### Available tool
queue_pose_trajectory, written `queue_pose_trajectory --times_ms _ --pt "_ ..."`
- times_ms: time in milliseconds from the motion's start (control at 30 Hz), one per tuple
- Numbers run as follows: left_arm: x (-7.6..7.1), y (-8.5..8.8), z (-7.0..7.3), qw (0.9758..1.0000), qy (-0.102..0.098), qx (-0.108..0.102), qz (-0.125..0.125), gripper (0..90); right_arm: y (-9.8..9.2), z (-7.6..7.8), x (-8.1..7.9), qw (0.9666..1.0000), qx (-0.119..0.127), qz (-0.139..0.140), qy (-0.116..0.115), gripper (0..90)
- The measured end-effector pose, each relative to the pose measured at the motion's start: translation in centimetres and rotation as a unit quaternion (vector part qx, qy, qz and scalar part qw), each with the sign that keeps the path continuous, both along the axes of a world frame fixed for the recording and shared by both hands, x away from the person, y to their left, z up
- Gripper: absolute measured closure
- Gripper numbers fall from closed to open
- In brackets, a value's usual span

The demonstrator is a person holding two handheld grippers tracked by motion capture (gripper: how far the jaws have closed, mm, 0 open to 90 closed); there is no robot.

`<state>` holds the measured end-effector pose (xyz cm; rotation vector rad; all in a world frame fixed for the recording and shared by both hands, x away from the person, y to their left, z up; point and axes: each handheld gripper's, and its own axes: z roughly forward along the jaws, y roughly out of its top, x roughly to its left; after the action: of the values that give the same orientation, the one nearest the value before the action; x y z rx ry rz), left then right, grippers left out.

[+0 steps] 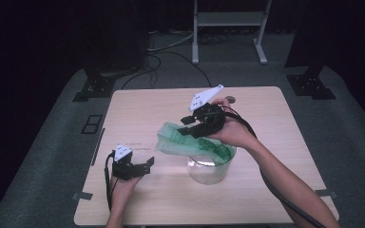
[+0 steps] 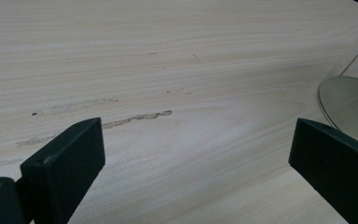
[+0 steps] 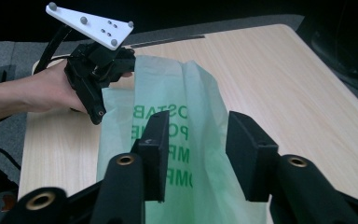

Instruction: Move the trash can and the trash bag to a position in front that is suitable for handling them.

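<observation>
A pale green plastic bag (image 1: 190,142) with dark green print hangs out of a clear round container (image 1: 211,173) near the table's middle and reaches left, off the tabletop. My right gripper (image 1: 185,127) hovers over the bag's upper end. In the right gripper view the bag (image 3: 186,93) runs between and beyond the two jaws of that gripper (image 3: 196,119), which stand apart with a gap beside each pad. My left gripper (image 1: 148,164) rests low at the front left, open and holding nothing. Its view shows its jaws (image 2: 196,128) wide over bare wood, with the container's base (image 2: 349,100) at the right.
The light wooden table (image 1: 138,109) has bare room at its left and far side. A small dark round object (image 1: 231,99) lies near the far edge. Black stands (image 1: 95,85), cables and a white frame (image 1: 228,28) are on the floor behind.
</observation>
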<state>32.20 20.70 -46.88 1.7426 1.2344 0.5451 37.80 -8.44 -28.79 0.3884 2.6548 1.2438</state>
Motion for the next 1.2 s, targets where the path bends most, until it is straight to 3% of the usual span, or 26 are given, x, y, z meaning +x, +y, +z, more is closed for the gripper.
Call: queue_pose_trajectory --times_ms 267,567,800,1200 --pt "0.0 0.0 0.1 1.0 0.0 0.0 -0.002 2.5 0.5 -0.5 0.2 0.9997 -0.019 -0.013 0.009 90.0" --pt "0.0 -0.2 0.0 1.0 0.001 0.001 -0.005 2.5 -2.7 0.2 -0.4 0.9996 0.008 -0.026 0.012 90.0" --pt "0.0 -0.5 0.0 0.9999 0.002 0.003 -0.009 2.5 -6.9 0.8 -1.1 0.9982 0.038 -0.044 0.01 90.0" --pt "0.0 -0.8 -0.1 0.9999 0.003 0.005 -0.015 2.5 -12.6 -0.1 -1.8 0.9937 0.079 -0.077 0.017 90.0"
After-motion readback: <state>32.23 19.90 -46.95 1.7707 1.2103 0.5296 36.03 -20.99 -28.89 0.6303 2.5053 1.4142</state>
